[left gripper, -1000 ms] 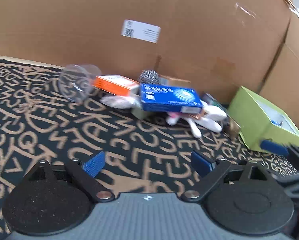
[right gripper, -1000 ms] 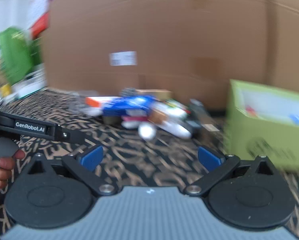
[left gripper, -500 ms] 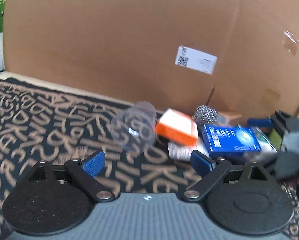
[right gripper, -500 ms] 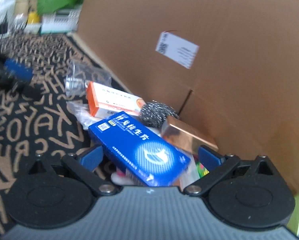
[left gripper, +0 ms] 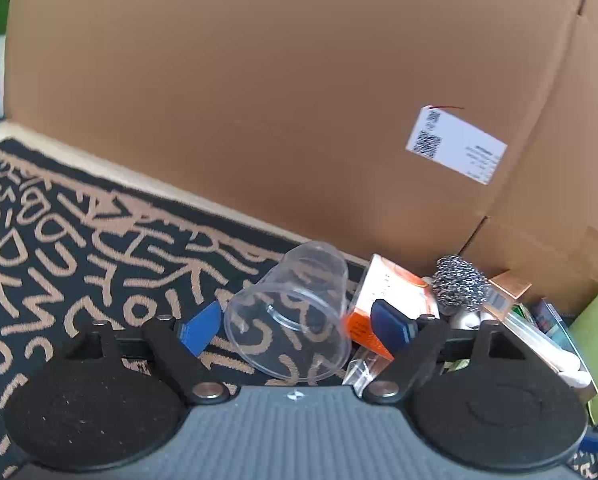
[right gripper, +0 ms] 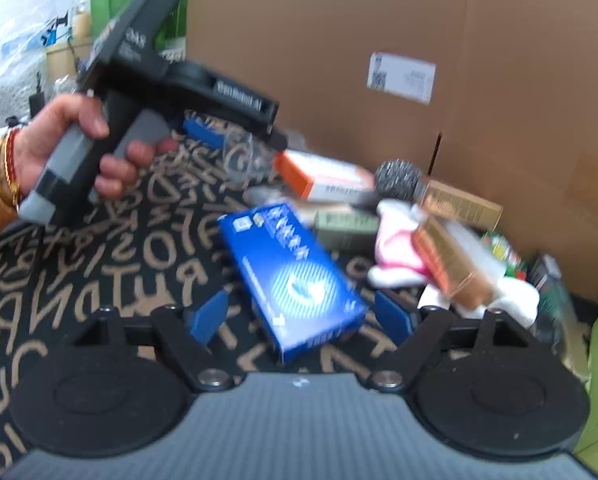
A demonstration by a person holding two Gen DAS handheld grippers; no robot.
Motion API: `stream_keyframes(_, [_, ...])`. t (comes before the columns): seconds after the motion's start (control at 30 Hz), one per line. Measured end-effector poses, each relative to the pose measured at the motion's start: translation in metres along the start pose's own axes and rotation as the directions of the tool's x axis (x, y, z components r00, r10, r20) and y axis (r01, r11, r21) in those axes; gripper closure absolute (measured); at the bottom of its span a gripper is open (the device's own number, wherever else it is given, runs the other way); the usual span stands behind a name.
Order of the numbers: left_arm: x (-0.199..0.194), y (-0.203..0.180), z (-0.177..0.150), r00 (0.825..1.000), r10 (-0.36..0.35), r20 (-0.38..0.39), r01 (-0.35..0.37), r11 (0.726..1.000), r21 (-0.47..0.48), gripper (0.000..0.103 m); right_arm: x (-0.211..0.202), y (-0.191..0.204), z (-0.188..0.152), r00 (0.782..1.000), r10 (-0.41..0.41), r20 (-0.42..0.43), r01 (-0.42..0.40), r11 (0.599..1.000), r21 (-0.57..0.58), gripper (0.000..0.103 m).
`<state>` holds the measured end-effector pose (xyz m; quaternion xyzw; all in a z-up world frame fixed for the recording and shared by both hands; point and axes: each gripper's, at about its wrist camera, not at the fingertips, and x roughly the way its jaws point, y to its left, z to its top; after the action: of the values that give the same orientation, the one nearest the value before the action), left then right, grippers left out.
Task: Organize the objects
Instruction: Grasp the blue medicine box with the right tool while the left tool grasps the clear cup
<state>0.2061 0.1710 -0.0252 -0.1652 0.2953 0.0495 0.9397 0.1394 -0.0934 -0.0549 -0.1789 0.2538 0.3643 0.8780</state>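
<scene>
Clutter for sorting lies heaped on a black mat patterned with tan letters, against a big cardboard box bearing a white shipping label with a QR code; its small print is unreadable. In the left wrist view, the left gripper is spread wide, its blue pads on either side of a clear plastic cup lying on its side with the mouth toward the camera. The pads look close to the cup's walls, but I cannot tell whether they touch. Just right of the cup sits an orange box, then a steel wool scourer and a copper-coloured box, with a green box at the far right edge.

In the right wrist view, the right gripper is also wide open, flanking a blue box with white characters, blurred beyond reading; no contact is visible. Beyond it lie the orange box, the scourer, two copper-coloured boxes and a pink-and-white soft toy. At upper left, a hand grips the other tool, whose bar reads "GenRobot.AI".
</scene>
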Motion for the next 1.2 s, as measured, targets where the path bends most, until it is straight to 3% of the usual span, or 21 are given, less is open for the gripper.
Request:
stream_keyframes(0.2, [0.002, 0.001, 0.000, 1.000, 0.013, -0.005, -0.013, 1.000, 0.028, 0.035, 0.025, 0.006, 0.008, 0.999, 0.023, -0.023, -0.022, 0.999, 0.029, 0.017])
stream_keyframes(0.33, [-0.002, -0.003, -0.006, 1.000, 0.015, 0.003, -0.015, 0.996, 0.087, 0.036, 0.016, 0.011, -0.006, 0.999, -0.018, -0.043, 0.022, 0.995, 0.101, 0.037])
stream_keyframes(0.47, [-0.013, -0.007, -0.016, 0.999, -0.030, -0.013, 0.031, 0.994, 0.103, 0.036, -0.008, 0.015, -0.017, 0.999, -0.015, -0.042, 0.023, 0.979, 0.200, 0.042])
stream_keyframes(0.63, [-0.043, -0.013, -0.042, 0.994, -0.100, -0.051, 0.106, 0.986, 0.126, 0.036, -0.048, 0.033, -0.037, 0.998, -0.024, -0.057, 0.039, 0.962, 0.271, 0.042])
stream_keyframes(0.8, [-0.085, -0.018, -0.077, 0.977, -0.190, -0.096, 0.201, 0.971, 0.127, 0.035, -0.089, 0.053, -0.060, 0.998, -0.014, -0.054, 0.030, 0.947, 0.319, 0.041])
stream_keyframes(0.93, [-0.094, -0.030, -0.088, 0.987, -0.148, -0.060, 0.154, 0.981, 0.114, 0.030, -0.092, 0.055, -0.068, 0.999, 0.002, -0.053, 0.017, 0.938, 0.347, 0.037])
stream_keyframes(1.17, [-0.076, -0.035, -0.078, 0.987, -0.142, -0.070, 0.145, 0.989, 0.034, 0.030, -0.088, 0.051, -0.058, 0.999, -0.034, -0.009, 0.035, 0.934, 0.355, 0.030])
stream_keyframes(1.2, [-0.074, -0.035, -0.077, 0.986, -0.149, -0.073, 0.152, 0.988, 0.029, 0.034, -0.086, 0.050, -0.057, 0.999, -0.034, -0.011, 0.035, 0.935, 0.354, 0.030])
